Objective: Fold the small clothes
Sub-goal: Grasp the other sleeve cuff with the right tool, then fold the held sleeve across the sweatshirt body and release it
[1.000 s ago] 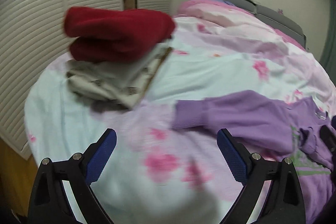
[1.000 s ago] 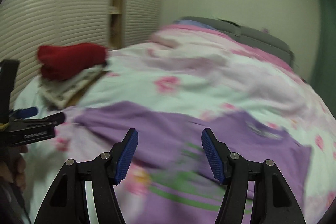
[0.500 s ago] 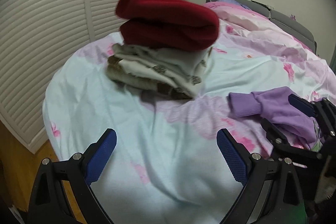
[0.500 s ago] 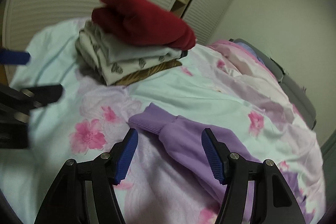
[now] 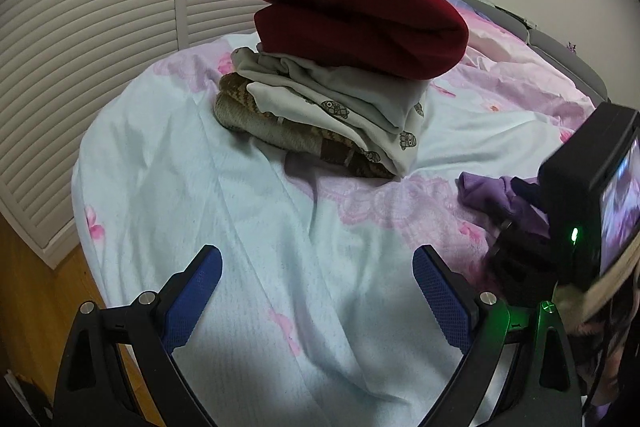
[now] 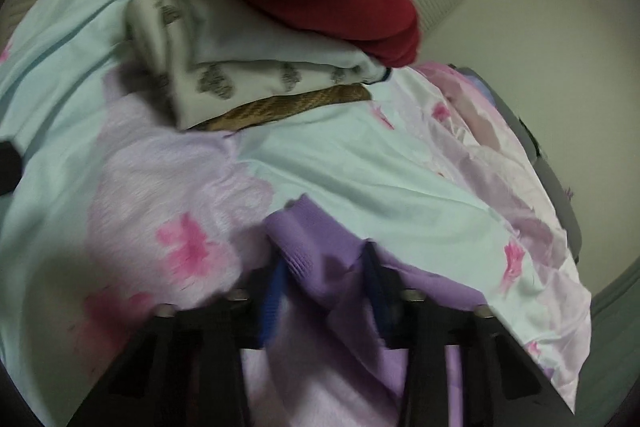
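Observation:
A purple sweater lies on the floral bedspread; its sleeve cuff [image 6: 308,247] sits between the blue pads of my right gripper [image 6: 326,291], whose jaws have closed in on it. The cuff also shows in the left wrist view [image 5: 486,193], with the right gripper's black body [image 5: 576,195] over it. My left gripper [image 5: 318,291] is open and empty, hovering over bare bedspread in front of the stack of folded clothes [image 5: 340,87].
The stack has a red garment [image 5: 356,23] on top, a white printed one and a brown one below. The bedspread [image 5: 240,219] ends at the left over a wooden floor [image 5: 36,291]. Louvred closet doors [image 5: 100,7] stand behind.
My right gripper moved down onto the purple sleeve cuff and its jaws narrowed around it. My left gripper swung left toward the stack and stayed open.

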{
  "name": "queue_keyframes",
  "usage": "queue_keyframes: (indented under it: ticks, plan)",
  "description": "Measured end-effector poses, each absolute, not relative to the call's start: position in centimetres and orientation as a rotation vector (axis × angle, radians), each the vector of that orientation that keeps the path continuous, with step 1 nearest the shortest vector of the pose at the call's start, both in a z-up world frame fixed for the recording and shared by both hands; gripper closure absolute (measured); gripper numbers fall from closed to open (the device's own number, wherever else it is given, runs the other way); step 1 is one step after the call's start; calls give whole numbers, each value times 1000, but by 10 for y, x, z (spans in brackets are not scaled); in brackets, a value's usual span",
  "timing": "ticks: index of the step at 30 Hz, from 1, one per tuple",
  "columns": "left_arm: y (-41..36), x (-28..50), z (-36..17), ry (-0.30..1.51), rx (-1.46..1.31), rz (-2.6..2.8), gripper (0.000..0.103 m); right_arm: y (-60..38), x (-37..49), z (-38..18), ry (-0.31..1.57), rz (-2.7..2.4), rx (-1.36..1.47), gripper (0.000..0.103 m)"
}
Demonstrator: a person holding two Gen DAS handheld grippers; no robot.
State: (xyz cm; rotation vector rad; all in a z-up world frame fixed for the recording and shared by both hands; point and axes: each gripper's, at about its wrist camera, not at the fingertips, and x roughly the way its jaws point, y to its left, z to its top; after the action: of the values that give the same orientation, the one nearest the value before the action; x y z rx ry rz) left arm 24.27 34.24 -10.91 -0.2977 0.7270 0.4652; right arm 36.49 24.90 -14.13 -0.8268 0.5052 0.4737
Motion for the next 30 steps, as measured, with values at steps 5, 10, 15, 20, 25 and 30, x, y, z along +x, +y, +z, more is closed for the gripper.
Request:
queue_keyframes:
  ticks: [5,10,15,20,25,30]
  plan:
    - [335,245,-97,708,-293,456,5,218,374,-108,535,495,-609,95]
    - [308,253,-73,676,-280,418,5,166,380,-61,523,477,-377,95]
    - [255,268,-39,629,-239,344,5,77,381,-9,502,407,-122,95]
    - [188,287,-15,607,-208,245,5,-19,376,17,473,290,20,95]
    - [111,308,-5,607,-168,146,5,-116,369,18,472,153,137,95]
    - [44,328,-15,628,-91,84,5,-210,366,-17,517,13,308,95]
